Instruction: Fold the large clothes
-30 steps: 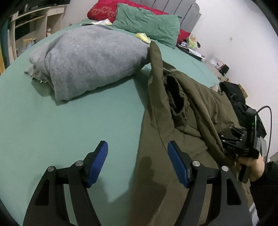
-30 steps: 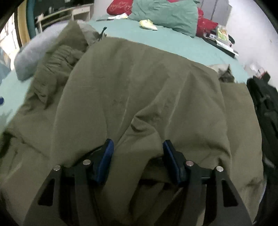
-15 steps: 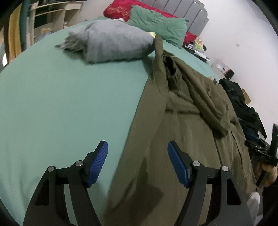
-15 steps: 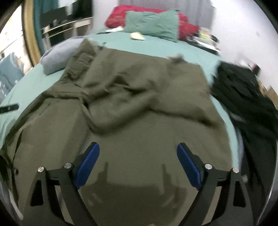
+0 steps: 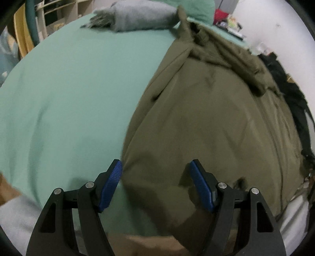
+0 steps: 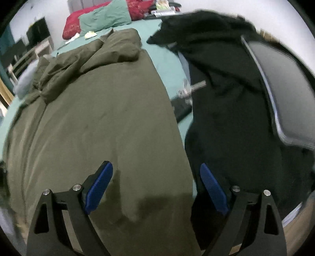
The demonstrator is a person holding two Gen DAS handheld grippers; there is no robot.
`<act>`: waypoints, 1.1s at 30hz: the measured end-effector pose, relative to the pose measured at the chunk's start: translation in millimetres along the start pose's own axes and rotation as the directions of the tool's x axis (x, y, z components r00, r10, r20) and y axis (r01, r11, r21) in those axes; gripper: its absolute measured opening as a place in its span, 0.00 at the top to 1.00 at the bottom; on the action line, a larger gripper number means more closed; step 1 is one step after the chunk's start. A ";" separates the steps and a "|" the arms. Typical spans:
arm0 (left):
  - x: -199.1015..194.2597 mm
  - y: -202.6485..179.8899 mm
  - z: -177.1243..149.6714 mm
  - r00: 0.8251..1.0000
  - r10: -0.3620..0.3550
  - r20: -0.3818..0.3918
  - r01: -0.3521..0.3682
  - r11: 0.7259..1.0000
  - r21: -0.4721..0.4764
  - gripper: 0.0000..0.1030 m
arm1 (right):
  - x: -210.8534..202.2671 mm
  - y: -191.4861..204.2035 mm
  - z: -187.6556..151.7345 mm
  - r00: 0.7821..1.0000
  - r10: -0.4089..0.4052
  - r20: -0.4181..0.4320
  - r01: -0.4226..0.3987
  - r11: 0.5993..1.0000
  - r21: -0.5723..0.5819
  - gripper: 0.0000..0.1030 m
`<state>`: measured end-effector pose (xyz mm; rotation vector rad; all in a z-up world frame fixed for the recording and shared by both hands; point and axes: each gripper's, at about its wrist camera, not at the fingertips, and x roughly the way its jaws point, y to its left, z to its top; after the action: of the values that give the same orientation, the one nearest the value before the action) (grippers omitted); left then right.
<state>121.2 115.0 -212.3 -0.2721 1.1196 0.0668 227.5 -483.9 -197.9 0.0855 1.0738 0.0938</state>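
Since a second ago the right gripper point(image 6: 155, 189) has let go of the large olive-green fabric garment point(image 6: 102, 122) it was pinching, and its blue-padded fingers now stand wide apart with nothing between them. It has also drawn back to the near right edge of the cloth: its left finger point(image 6: 98, 189) hangs over the olive fabric, its right finger point(image 6: 213, 192) over a heap of black clothing point(image 6: 232, 94) lying just beside the garment. The left gripper point(image 5: 156, 185) has kept its jaws spread the whole time and has shifted down to the garment's near left edge point(image 5: 128, 149); one blue pad point(image 5: 111, 185) is over the teal bed sheet point(image 5: 69, 98), the other point(image 5: 200, 187) over the olive cloth. Whether either pad touches the fabric cannot be told.

The garment, bunched up a second ago, now lies spread fairly flat along the bed, with its far end still rumpled in folds point(image 6: 110, 51). Beyond it in the left wrist view sits a folded grey fleece blanket point(image 5: 137, 17); in the right wrist view a green pillow point(image 6: 106, 17) and a red pillow point(image 6: 72, 27) lie at the head of the bed. A grey curved chair back point(image 6: 283, 94) stands to the right of the black heap.
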 end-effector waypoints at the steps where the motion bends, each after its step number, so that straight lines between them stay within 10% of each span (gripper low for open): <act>1: -0.3 5.0 -3.2 1.000 0.000 -0.015 0.000 1.000 -0.014 0.28 | 0.0 -3.7 0.1 1.000 0.008 -0.001 -0.008 1.000 0.008 0.13; 5: -18.4 19.1 -5.0 1.000 -0.002 0.007 0.002 0.999 -0.053 0.28 | 18.5 -5.5 -2.3 0.997 0.020 -0.080 -0.019 1.000 0.018 0.16; 7: -36.1 22.4 -2.8 0.995 -0.047 0.089 0.053 0.996 -0.066 0.28 | 19.4 -4.2 -6.0 0.994 0.072 -0.085 -0.072 0.997 0.004 0.50; 10: -43.6 17.0 1.0 0.988 -0.092 0.121 0.099 0.994 -0.052 0.28 | 19.7 -3.3 -11.9 0.991 0.108 -0.078 -0.107 0.994 0.009 0.66; 15: -4.9 -18.0 -11.9 0.993 -0.105 -0.051 0.108 0.992 0.060 0.28 | 14.0 -3.8 -18.3 0.985 0.160 -0.061 -0.159 0.987 0.025 0.68; 24: 0.0 -45.3 -29.1 0.999 0.016 -0.035 -0.008 0.980 0.198 0.27 | 5.4 -17.3 -29.1 0.967 0.248 -0.054 -0.241 0.963 0.120 0.65; 26: -1.7 -53.0 -28.5 1.000 0.012 -0.025 -0.006 0.976 0.217 0.39 | 4.8 -4.2 -31.2 0.966 0.247 -0.072 -0.242 0.968 0.073 0.84; 28: -4.6 -51.6 -28.8 0.999 0.040 -0.011 -0.037 0.975 0.217 0.73 | 2.2 6.0 -30.9 0.973 0.221 -0.067 -0.219 0.975 0.041 0.94; 33: -28.7 -38.1 -23.1 0.997 -0.061 0.041 0.055 0.990 0.129 0.93 | -20.1 5.0 -30.3 0.958 0.285 0.028 -0.287 0.955 0.078 0.96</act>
<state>95.5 74.8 -189.0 -0.1873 1.0659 -0.0505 191.1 -480.6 -194.1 0.3159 1.0429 0.3102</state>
